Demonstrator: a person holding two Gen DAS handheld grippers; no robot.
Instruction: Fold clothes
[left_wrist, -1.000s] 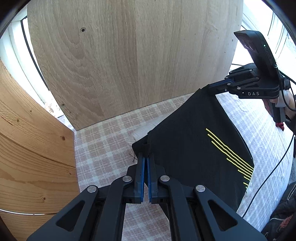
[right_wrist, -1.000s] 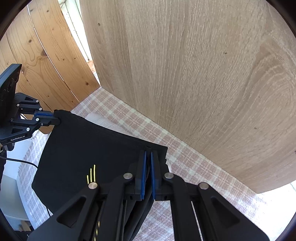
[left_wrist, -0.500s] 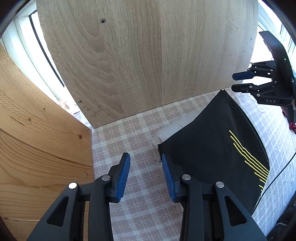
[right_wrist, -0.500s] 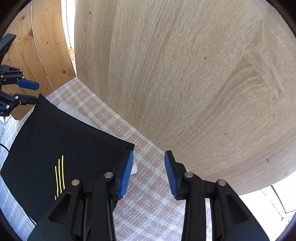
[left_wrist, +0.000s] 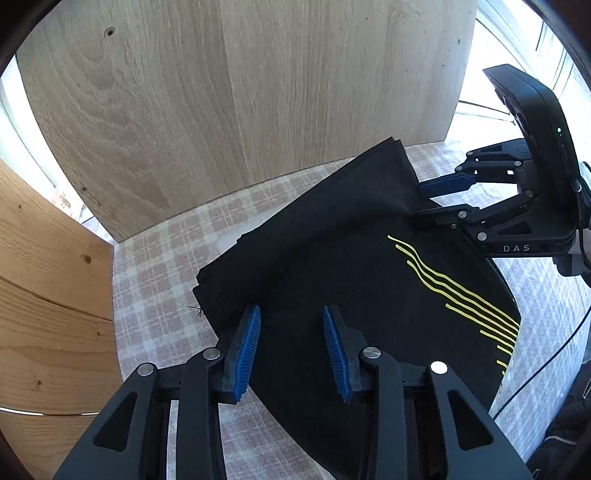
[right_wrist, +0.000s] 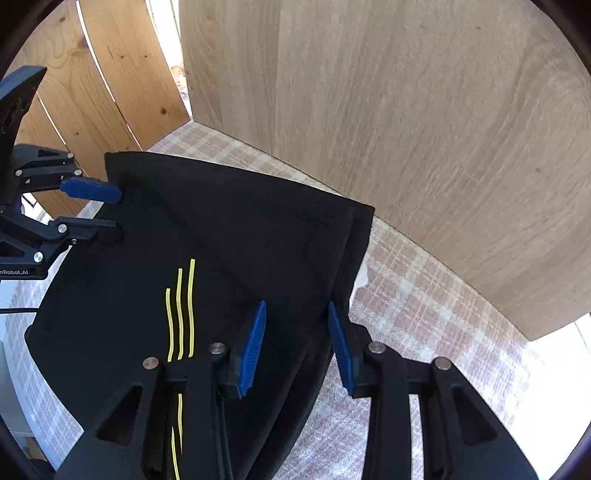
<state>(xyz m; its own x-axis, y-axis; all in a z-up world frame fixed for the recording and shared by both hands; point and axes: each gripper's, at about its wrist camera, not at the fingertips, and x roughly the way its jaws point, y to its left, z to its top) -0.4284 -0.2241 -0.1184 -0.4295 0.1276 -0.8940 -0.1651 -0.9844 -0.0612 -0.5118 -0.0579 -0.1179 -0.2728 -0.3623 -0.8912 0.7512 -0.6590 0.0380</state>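
A folded black garment (left_wrist: 332, 258) with thin yellow wavy stripes lies flat on the pink-and-white checked cloth (left_wrist: 155, 280); it also shows in the right wrist view (right_wrist: 221, 251). My left gripper (left_wrist: 291, 332) is open, its blue pads over the garment's near left corner, nothing between them. My right gripper (right_wrist: 295, 328) is open over the garment's right edge. The right gripper also shows in the left wrist view (left_wrist: 428, 199), and the left gripper in the right wrist view (right_wrist: 110, 210), each at the garment's edge with jaws apart.
A light oak panel (left_wrist: 240, 92) stands upright just behind the garment. Knotty pine boards (left_wrist: 48, 295) wall the left side. A black cable (left_wrist: 546, 358) hangs at the right. A dark bag (left_wrist: 565, 432) sits at the lower right.
One second ago both grippers were shut on the garment's top corners and held it up. They let go, the garment dropped flat, and both open grippers have since moved in over its edges.
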